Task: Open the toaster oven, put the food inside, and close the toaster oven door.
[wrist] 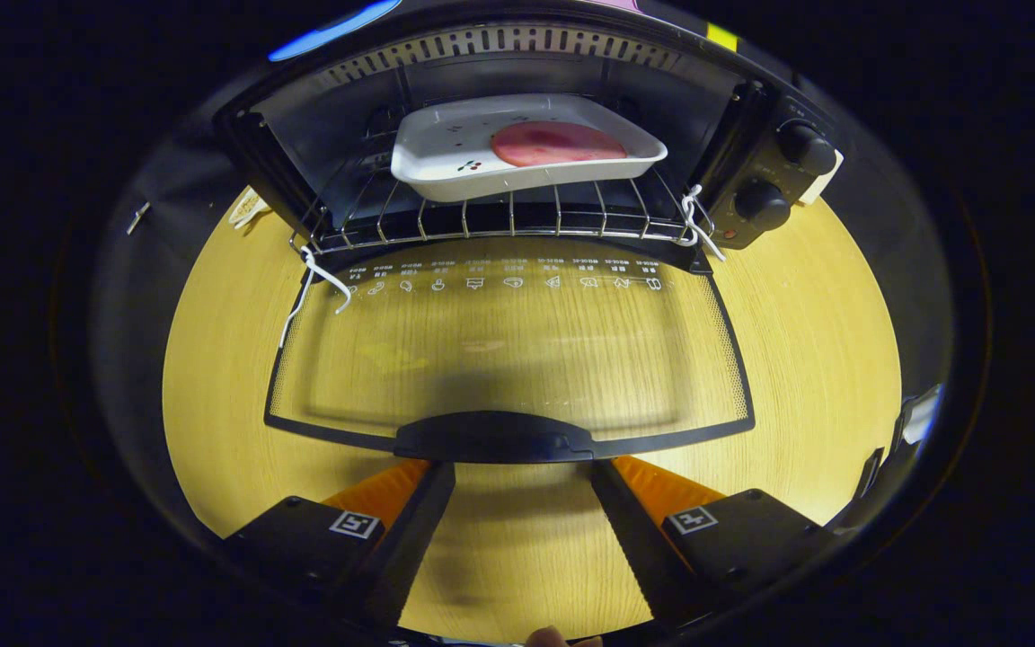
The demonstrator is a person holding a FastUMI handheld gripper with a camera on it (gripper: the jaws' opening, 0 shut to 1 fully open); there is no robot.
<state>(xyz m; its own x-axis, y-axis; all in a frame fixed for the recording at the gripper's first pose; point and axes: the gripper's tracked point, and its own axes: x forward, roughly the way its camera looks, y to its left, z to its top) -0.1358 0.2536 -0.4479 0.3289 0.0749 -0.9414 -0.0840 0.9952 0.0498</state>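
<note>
In the gripper view, the tongs (512,476) are standing wide open with nothing between their fingers, the tips sitting just short of the door handle (493,438) of the toaster oven (517,81). The glass door (510,346) is lying fully open, flat over the wooden counter (823,341). Beyond it, a white dish (446,157) carrying a pink slice of food (557,143) is resting on the wire rack (508,216) inside the oven, with two black knobs (782,175) sitting beside the opening.
</note>
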